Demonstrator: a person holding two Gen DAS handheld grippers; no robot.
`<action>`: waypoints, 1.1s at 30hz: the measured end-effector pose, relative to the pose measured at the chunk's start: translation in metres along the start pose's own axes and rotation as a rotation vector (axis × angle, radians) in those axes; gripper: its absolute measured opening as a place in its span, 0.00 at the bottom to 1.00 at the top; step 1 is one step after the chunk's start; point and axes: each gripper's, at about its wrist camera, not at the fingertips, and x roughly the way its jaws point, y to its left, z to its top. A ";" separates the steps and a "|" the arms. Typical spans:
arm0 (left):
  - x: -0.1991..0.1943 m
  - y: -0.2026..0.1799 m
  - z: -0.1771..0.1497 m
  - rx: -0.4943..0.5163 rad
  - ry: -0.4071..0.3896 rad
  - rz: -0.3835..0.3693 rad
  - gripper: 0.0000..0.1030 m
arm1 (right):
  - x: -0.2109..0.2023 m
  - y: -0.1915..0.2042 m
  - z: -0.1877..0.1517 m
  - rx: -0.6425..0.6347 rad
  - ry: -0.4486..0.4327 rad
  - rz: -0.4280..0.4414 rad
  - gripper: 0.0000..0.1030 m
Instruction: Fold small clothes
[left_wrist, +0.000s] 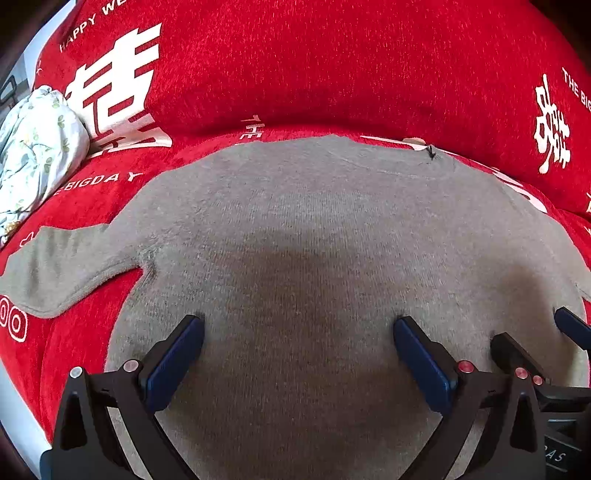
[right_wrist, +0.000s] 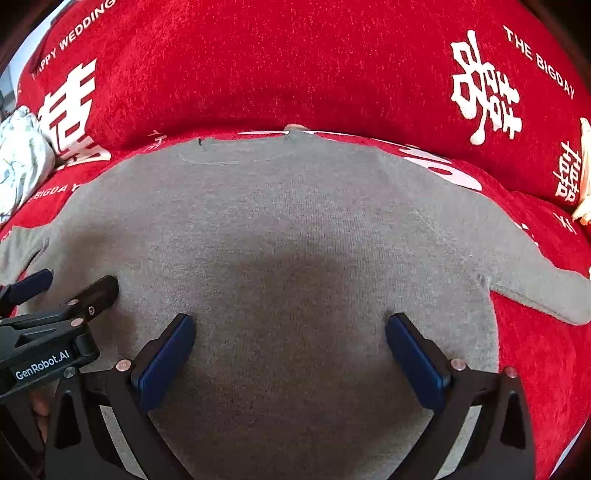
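Observation:
A grey knit sweater lies flat on a red sofa seat, neckline toward the backrest, one sleeve spread to the left. The right wrist view has the same sweater with its other sleeve spread to the right. My left gripper hovers open over the lower middle of the sweater, nothing between its blue pads. My right gripper is open too, just above the cloth. The two grippers are side by side: the right gripper's fingers show at the left view's right edge.
The red sofa cover with white lettering runs over seat and backrest. A bundle of pale floral cloth sits at the far left of the seat. A cream object peeks in at the far right by the backrest.

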 end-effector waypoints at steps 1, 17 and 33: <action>0.000 0.000 0.000 0.001 0.004 0.003 1.00 | 0.000 0.000 0.001 -0.007 0.004 -0.005 1.00; 0.005 0.000 0.019 0.000 0.218 -0.008 1.00 | -0.007 0.003 0.033 -0.049 0.196 0.018 1.00; -0.013 -0.018 0.031 -0.019 0.183 -0.026 1.00 | -0.022 -0.033 0.051 0.028 0.127 -0.018 1.00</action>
